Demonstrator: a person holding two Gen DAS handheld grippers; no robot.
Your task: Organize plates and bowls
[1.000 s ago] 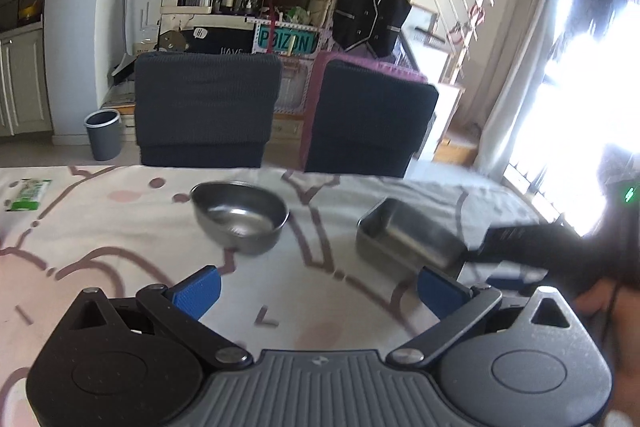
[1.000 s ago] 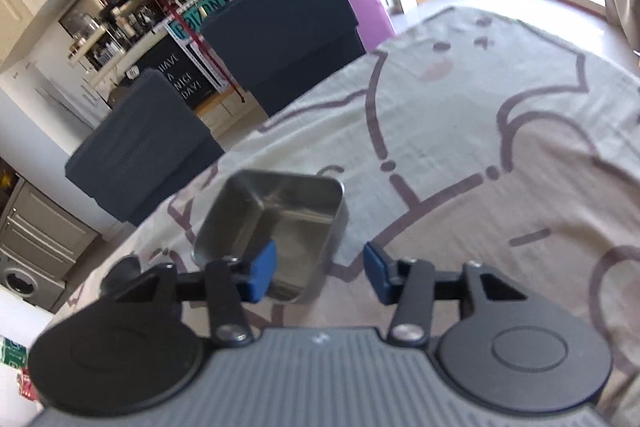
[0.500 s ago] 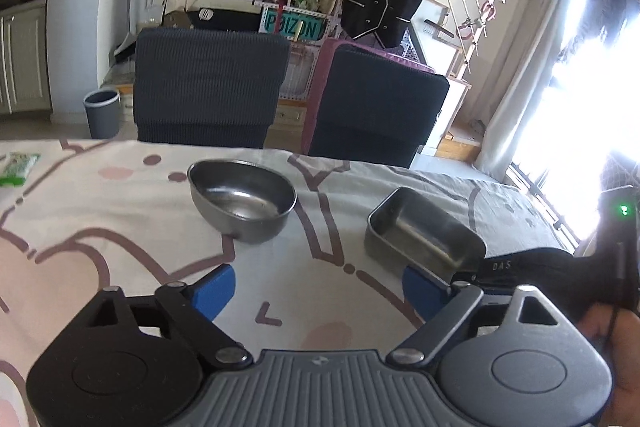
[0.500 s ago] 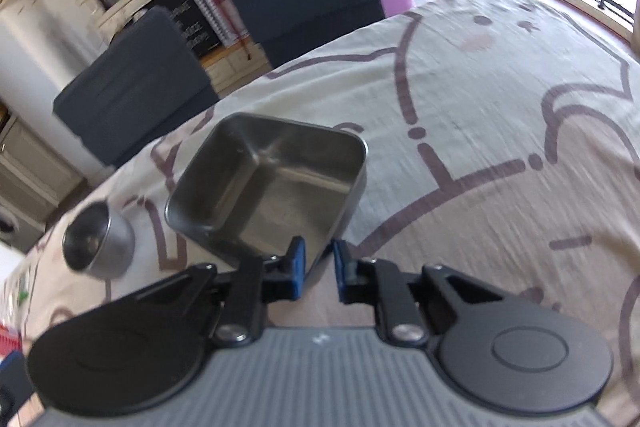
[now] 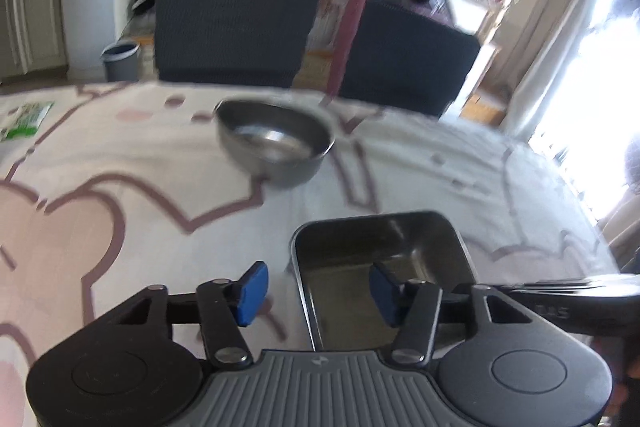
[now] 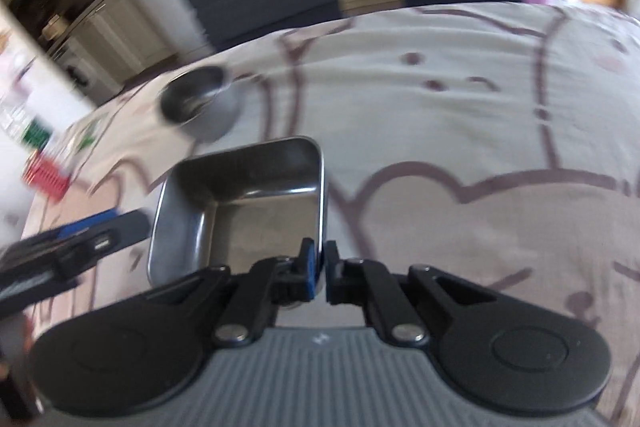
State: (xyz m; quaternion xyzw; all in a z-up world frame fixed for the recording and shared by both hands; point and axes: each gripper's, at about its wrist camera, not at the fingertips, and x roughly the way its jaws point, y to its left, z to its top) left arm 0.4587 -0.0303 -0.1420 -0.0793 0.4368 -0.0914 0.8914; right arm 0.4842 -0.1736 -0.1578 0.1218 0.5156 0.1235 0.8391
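A square steel tray [image 6: 244,203] is held off the tablecloth by my right gripper [image 6: 319,273], which is shut on its right rim. In the left wrist view the same tray [image 5: 380,259] sits close in front, and my left gripper [image 5: 318,291] is open with its fingers straddling the tray's left wall. A round steel bowl [image 5: 276,143] stands farther back on the table; it also shows in the right wrist view [image 6: 200,103], to the left of the tray.
Two dark chairs [image 5: 232,31] stand behind the table's far edge. A green packet [image 5: 26,119] lies at the far left. Red and green items [image 6: 44,175] sit at the table's left side. A bin [image 5: 120,61] is on the floor.
My right gripper shut on the tray's rim and carried it left, toward me. My left gripper moved up to the tray, with its fingers narrowed around the left wall.
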